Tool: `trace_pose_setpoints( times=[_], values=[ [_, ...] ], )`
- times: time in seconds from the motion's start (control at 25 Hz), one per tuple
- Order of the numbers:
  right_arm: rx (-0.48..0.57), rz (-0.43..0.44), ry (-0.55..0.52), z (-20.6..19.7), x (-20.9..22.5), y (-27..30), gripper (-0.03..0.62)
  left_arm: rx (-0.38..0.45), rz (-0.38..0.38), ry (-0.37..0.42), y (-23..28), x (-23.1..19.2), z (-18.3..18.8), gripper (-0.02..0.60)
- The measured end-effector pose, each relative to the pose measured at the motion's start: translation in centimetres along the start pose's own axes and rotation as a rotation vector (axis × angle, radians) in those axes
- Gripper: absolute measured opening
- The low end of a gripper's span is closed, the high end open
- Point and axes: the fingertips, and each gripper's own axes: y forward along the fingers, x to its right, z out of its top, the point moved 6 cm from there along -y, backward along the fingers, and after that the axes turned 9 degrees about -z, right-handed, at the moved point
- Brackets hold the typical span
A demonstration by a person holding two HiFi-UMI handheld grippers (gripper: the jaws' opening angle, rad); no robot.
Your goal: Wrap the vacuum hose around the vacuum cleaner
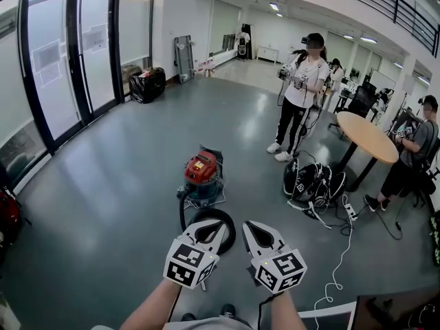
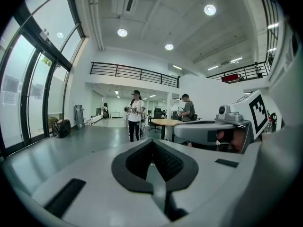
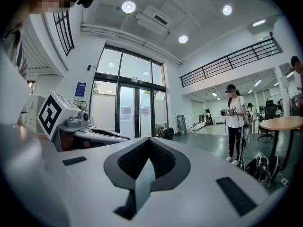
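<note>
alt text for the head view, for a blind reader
Both shut and empty, the left gripper and right gripper hover side by side over a grey floor, near a red-topped vacuum cleaner with its black hose looped beside it.

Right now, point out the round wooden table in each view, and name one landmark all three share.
Head view: the round wooden table stands at the right, at mid height.
Left gripper view: near the centre, just right of the standing person.
Right gripper view: at the far right edge.
Shared landmark: the standing person in a white top.
</note>
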Motion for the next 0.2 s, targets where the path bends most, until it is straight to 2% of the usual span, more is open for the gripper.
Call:
trace_pose_setpoints(
  times=[0.2],
  values=[
    [-0.001,0.009,-0.007,0.31,-0.12,0.49,0.002,0.002,0.002,0.001,-0.01,-0.40,0.35,0.005]
  ],
)
